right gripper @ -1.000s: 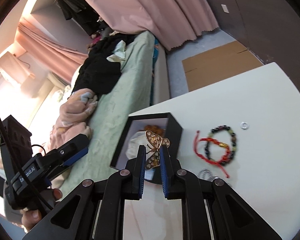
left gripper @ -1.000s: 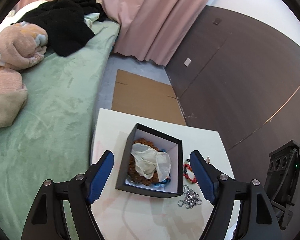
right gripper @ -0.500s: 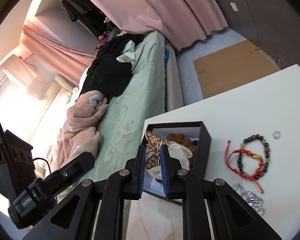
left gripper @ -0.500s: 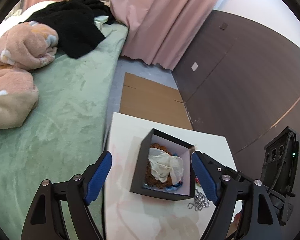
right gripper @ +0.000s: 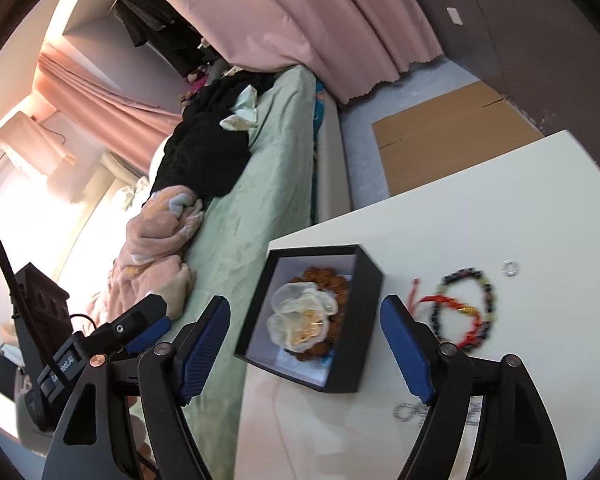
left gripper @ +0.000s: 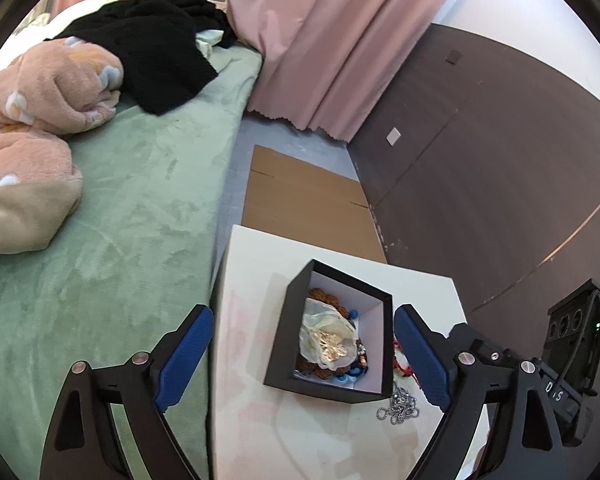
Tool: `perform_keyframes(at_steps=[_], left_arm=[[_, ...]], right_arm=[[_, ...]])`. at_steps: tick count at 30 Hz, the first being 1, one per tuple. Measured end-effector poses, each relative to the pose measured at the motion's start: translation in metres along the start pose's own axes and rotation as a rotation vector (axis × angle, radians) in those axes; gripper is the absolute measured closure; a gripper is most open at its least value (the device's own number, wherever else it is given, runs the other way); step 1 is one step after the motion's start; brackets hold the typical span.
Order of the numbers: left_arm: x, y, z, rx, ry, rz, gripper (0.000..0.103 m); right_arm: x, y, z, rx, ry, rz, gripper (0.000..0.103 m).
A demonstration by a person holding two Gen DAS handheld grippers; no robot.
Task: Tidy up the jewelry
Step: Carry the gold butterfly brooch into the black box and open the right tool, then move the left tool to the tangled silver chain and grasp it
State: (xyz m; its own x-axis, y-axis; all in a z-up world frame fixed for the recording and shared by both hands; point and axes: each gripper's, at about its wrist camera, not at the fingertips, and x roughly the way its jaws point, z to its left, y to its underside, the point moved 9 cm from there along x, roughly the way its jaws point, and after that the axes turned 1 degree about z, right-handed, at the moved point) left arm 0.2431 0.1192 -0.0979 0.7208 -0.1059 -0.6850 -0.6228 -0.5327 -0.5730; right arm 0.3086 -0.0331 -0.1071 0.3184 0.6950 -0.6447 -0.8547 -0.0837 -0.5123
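A home bedroom: a bed point(left gripper: 140, 208) under a green cover, strewn with a pink blanket point(left gripper: 40, 92) and black clothes point(left gripper: 160, 56), beside pink curtains point(left gripper: 320, 40) and a small white desk point(left gripper: 252, 264).

I log the box point(right gripper: 352, 340) on the worktop point(right gripper: 500, 208), pouch point(right gripper: 300, 312) inside; bracelets point(right gripper: 464, 308) at its 3 o'clock, ring point(right gripper: 511, 268) beyond, chain point(left gripper: 400, 402) at 5, bed point(right gripper: 268, 168) at 9.

The white surface point(right gripper: 480, 208) has an open black box point(right gripper: 364, 320) sitting near its left edge. Right of the box lie a beaded bracelet point(right gripper: 488, 300) tangled with a red cord bracelet point(right gripper: 452, 305), a small silver ring point(right gripper: 511, 268) and a silver chain point(left gripper: 399, 403) by the box's near corner.
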Motion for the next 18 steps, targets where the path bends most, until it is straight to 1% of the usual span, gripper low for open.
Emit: perform_keyframes(at_steps=[7,12,18], left_arm=[[0.006,0.007,-0.017,0.046,0.005,0.015,0.011],[0.01,0.015,-0.027,0.083,0.014,0.041,0.011],[0.017,0.027,-0.043,0.134,0.025,0.075,0.011]], right_arm=[[-0.028,-0.003,-0.019,-0.031,0.046,-0.007,0.025],[-0.043,-0.001,-0.032,-0.063,0.078,-0.003,0.025],[-0.055,0.006,-0.054,-0.066,0.123,0.014,0.025]])
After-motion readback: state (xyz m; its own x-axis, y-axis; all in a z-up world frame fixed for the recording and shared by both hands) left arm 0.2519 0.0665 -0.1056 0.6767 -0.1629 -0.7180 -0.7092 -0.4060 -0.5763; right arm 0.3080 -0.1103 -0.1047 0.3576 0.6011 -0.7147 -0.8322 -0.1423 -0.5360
